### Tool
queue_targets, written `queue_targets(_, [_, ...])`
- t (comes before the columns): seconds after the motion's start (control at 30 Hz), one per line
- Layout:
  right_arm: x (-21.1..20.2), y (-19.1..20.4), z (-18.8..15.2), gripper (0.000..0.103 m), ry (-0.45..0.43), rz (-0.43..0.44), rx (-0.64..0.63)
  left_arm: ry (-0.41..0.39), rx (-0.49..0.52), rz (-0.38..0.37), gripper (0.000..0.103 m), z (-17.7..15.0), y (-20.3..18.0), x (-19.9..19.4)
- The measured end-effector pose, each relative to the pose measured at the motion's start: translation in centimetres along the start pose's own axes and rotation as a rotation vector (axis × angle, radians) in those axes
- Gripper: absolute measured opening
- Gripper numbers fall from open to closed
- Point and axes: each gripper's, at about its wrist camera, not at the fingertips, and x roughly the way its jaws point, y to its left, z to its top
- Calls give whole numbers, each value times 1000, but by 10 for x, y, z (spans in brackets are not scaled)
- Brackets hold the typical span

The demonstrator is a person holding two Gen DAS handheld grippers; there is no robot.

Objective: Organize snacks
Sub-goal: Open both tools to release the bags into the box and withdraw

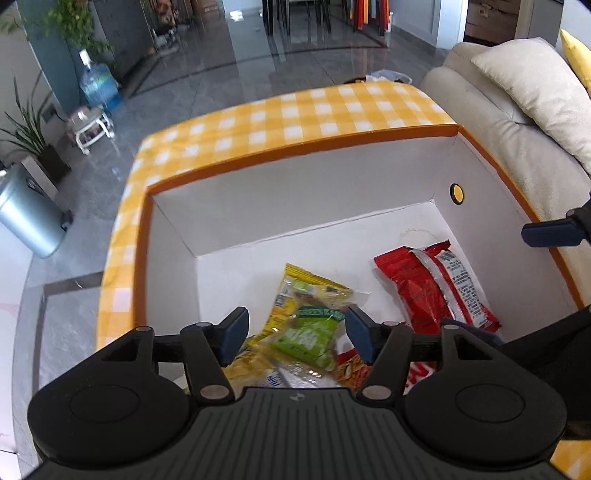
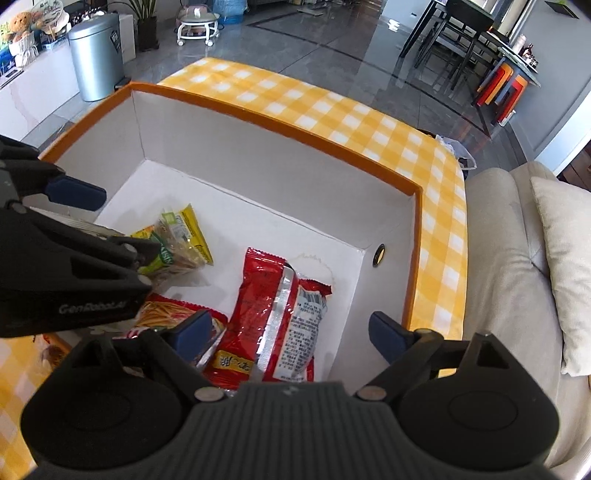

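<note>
An orange-rimmed white box (image 1: pixel 295 147) (image 2: pixel 280 127) stands on a yellow checked tablecloth. Inside lie a yellow-green snack packet (image 1: pixel 310 314) (image 2: pixel 181 236), a red snack bag (image 1: pixel 439 284) (image 2: pixel 280 314) and a red packet of stick snacks (image 2: pixel 166 314) (image 1: pixel 349 371). My left gripper (image 1: pixel 295 334) is open just above the yellow-green packet, holding nothing. My right gripper (image 2: pixel 291 334) is open over the red bag, holding nothing. The left gripper's body shows at the left of the right wrist view (image 2: pixel 59 273); a right fingertip shows at the right edge of the left wrist view (image 1: pixel 550 232).
A beige sofa (image 2: pixel 517 288) with cushions (image 1: pixel 535 88) adjoins the table on the right. A silver bin (image 2: pixel 96 59) (image 1: pixel 29 218), a water bottle (image 1: pixel 98 83), plants and a small stool (image 2: pixel 197 24) stand on the grey floor beyond.
</note>
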Motion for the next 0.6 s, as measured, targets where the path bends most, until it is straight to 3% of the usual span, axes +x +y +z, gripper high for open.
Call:
queue_targets(0.27, [-38,5,-4,89,-79,-11,13,-115,-16,-16,71,-13,7,-41])
queue_targets(0.6, [-94,16,-49,89,-191,-12,94,-187,-84,-74,71,-58,10,-92])
